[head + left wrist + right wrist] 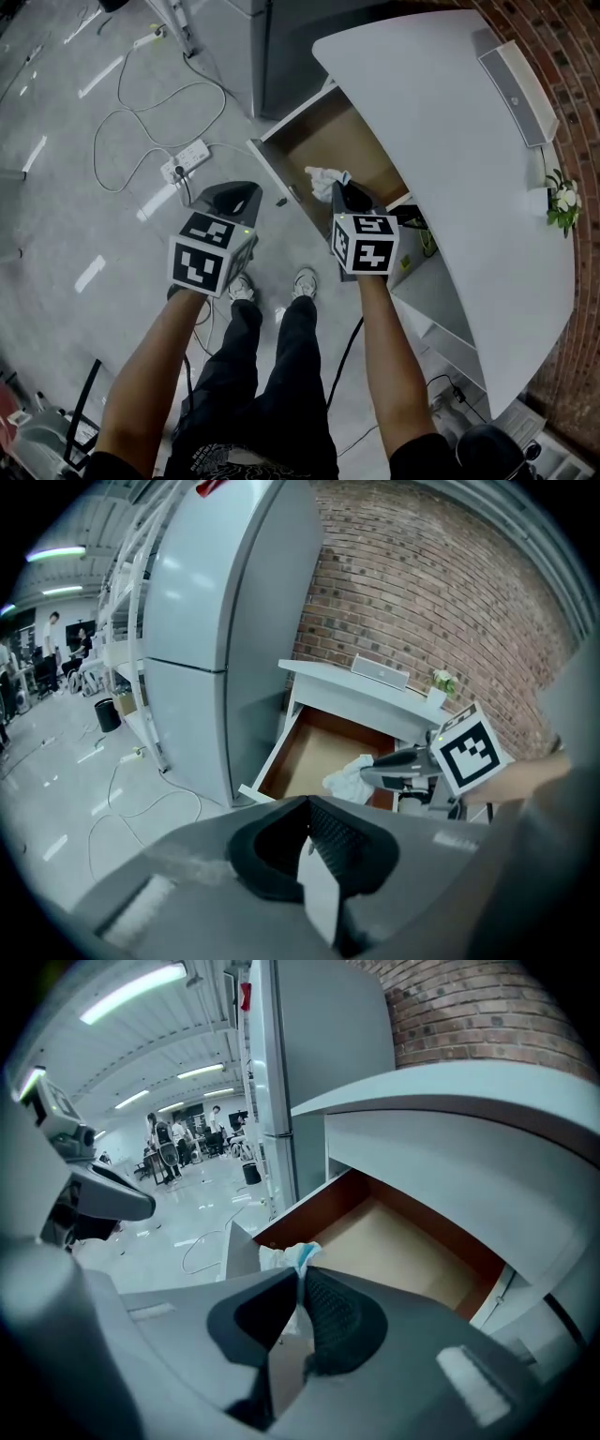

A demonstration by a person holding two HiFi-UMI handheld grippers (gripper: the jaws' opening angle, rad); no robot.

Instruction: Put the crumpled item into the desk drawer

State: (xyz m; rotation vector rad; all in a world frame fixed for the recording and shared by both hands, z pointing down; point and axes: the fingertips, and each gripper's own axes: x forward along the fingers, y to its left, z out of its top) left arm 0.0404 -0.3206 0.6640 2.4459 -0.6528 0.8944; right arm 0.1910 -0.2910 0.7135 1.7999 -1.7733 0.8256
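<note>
A white crumpled item (323, 175) with a bit of blue hangs at the front edge of the open desk drawer (323, 131). My right gripper (340, 187) is shut on it; in the right gripper view the wad (292, 1256) sticks out between the closed jaws of that gripper (300, 1277), above the brown drawer floor (403, 1241). My left gripper (232, 192) hovers over the floor to the left of the drawer, jaws shut on nothing (307, 806). From the left gripper view, the wad (351, 774) shows at the tip of the right gripper (380, 764).
The white curved desk (450, 159) carries a flat grey speaker (518, 89) and a small plant (563, 202). A tall grey cabinet (272, 47) stands left of the drawer. A power strip (185, 159) and cables lie on the floor. The person's shoes (305, 281) are below.
</note>
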